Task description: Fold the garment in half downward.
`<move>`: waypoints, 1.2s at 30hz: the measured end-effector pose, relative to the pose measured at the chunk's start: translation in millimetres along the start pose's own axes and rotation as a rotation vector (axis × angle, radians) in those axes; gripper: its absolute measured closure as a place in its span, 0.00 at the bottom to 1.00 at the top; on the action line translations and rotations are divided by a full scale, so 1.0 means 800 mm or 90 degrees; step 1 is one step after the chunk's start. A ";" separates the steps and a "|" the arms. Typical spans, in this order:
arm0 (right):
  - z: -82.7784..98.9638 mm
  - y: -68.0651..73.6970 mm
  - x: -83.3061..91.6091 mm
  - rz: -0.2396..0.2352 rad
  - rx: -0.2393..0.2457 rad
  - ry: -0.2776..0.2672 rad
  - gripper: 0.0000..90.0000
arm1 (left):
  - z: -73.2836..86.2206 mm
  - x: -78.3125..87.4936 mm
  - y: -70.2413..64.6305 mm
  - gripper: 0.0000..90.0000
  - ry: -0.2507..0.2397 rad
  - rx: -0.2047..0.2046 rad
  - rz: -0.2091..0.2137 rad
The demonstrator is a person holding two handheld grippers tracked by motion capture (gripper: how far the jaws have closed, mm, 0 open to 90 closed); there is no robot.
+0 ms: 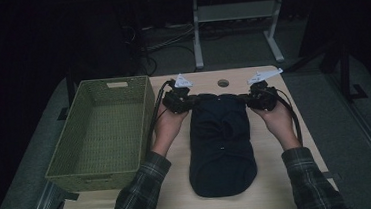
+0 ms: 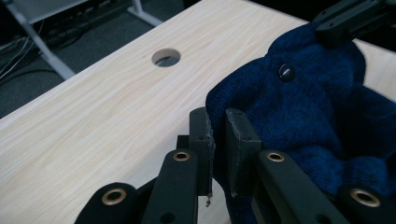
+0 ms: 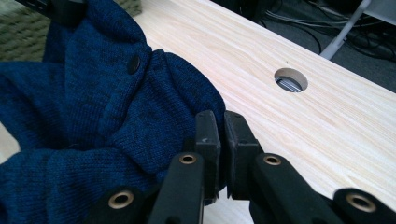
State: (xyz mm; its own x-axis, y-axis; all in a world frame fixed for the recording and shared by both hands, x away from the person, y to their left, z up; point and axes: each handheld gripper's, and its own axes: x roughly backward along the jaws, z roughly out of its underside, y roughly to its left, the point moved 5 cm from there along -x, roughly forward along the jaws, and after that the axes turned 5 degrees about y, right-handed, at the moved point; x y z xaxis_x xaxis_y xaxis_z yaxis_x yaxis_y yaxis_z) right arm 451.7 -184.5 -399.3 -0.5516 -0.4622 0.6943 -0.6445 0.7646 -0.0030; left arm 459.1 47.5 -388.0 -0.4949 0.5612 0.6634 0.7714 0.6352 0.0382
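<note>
Navy knit sweater lies down the middle of the wooden table beside the green basket, left gripper and right gripper each pinched shut on a far corner, probably to fold it evenly.

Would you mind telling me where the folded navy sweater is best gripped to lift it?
At its two far corners, one gripper from each side. The sweater lies as a long folded bundle, and its far edge offers thin knit folds; the left gripper and right gripper are shut on them.
</note>
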 end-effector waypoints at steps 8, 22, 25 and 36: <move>0.022 0.029 0.026 -0.008 0.019 -0.013 0.95 | 0.016 0.021 -0.025 0.91 -0.002 -0.010 0.022; 0.066 0.063 0.033 -0.047 0.007 -0.009 0.95 | 0.062 0.028 -0.054 0.91 0.020 -0.019 0.063; 0.076 0.069 0.035 -0.054 0.009 -0.006 0.95 | 0.069 0.027 -0.059 0.91 0.029 -0.021 0.076; 0.108 0.088 0.043 -0.073 -0.004 0.001 0.94 | 0.092 0.032 -0.081 0.91 0.040 -0.007 0.132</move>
State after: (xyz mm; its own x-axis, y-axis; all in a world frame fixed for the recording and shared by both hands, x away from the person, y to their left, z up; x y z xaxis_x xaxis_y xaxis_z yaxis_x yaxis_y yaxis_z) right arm 341.5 -185.2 -437.9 -0.4732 -0.5462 0.6913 -0.7005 0.7090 0.0807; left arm 366.8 59.8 -428.5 -0.2991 0.6448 0.7034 0.8590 0.5030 -0.0958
